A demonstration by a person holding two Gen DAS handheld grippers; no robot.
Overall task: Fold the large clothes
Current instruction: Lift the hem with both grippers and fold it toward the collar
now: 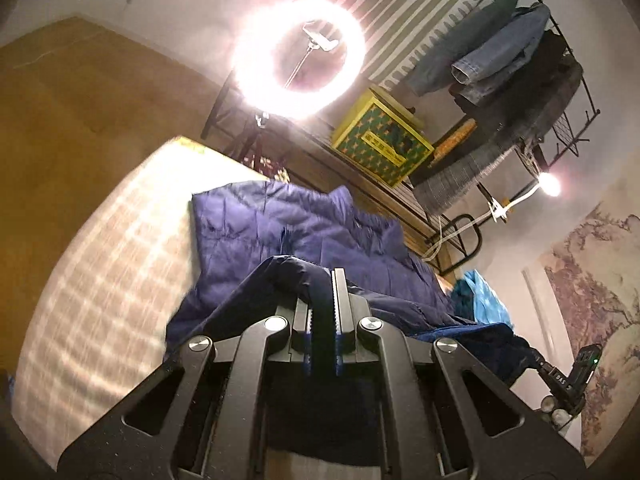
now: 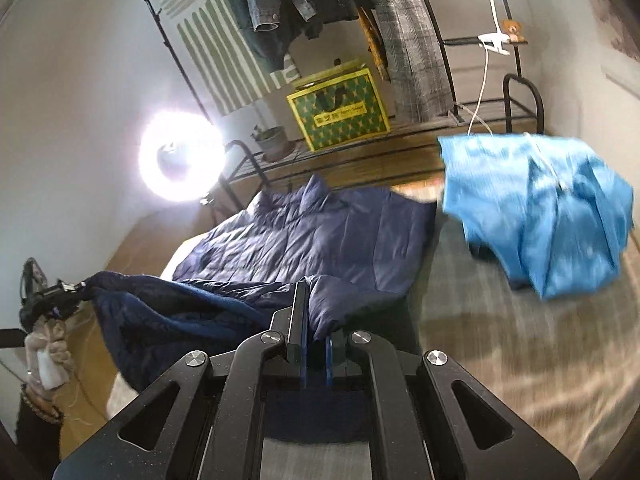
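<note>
Two grippers pinch one navy jacket (image 2: 316,232).
Left gripper (image 1: 322,300) and right gripper (image 2: 316,320) clamp its hem; only the right view shows the whole blue shirt (image 2: 540,208).

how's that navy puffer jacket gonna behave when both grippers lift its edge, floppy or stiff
Probably floppy: the navy puffer jacket sags in a loose swag between the left gripper and right gripper. Quilted padding suggests it is bulky yet light, folding in soft rolls rather than sharp creases. Its sheen hints at slippery fabric.

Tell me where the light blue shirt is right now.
In the right wrist view, the light blue shirt lies crumpled on the bed, right of the navy jacket.
</note>
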